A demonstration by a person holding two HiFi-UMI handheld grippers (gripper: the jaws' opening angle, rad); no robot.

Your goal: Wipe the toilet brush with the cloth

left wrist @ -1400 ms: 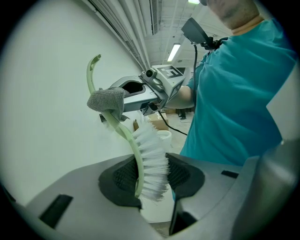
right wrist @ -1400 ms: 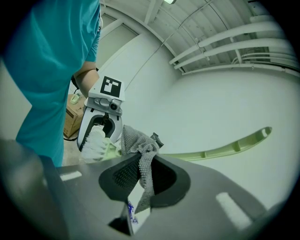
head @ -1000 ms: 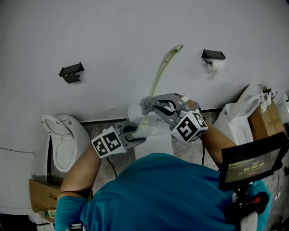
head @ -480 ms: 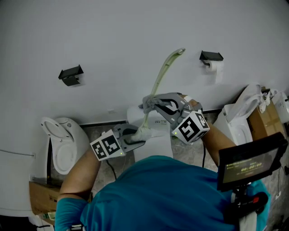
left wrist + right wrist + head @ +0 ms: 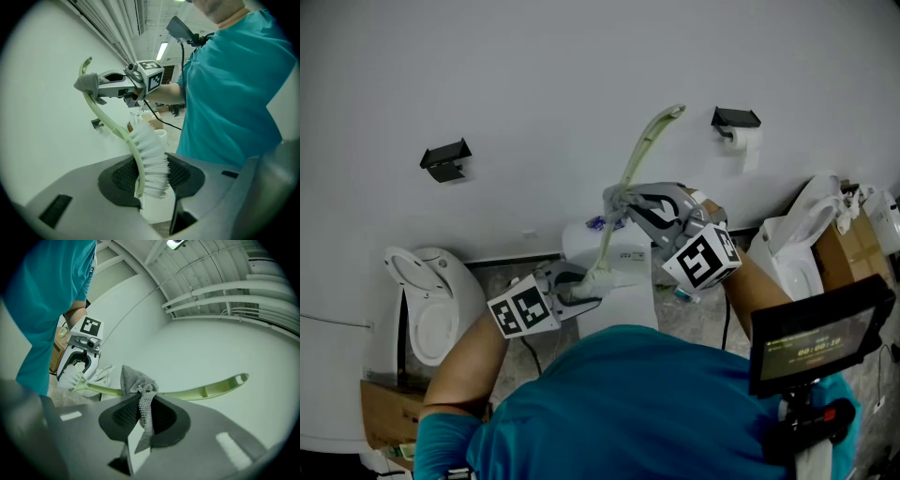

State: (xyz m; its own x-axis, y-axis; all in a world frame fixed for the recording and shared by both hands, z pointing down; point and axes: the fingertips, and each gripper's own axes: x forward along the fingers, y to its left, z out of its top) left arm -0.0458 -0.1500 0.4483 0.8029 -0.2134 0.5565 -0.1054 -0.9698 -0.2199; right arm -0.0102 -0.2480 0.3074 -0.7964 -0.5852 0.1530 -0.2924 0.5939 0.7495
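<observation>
Before a white wall (image 5: 534,75), above a toilet (image 5: 623,305): the left gripper (image 5: 579,285) is clamped on the bristled head of the toilet brush (image 5: 630,169), whose pale green handle curves up and away toward the wall. Midway along that handle the right gripper (image 5: 621,201) pinches a grey cloth (image 5: 137,380) — jaws closed on the fabric, which bunches against the handle, a loose tail hanging between the pads. A toilet-paper holder (image 5: 736,119) is fixed to the wall at right.

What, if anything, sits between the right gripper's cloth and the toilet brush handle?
Nothing visible. The grey cloth in the right gripper lies against the green handle; the left gripper clamps the bristle head.
</observation>
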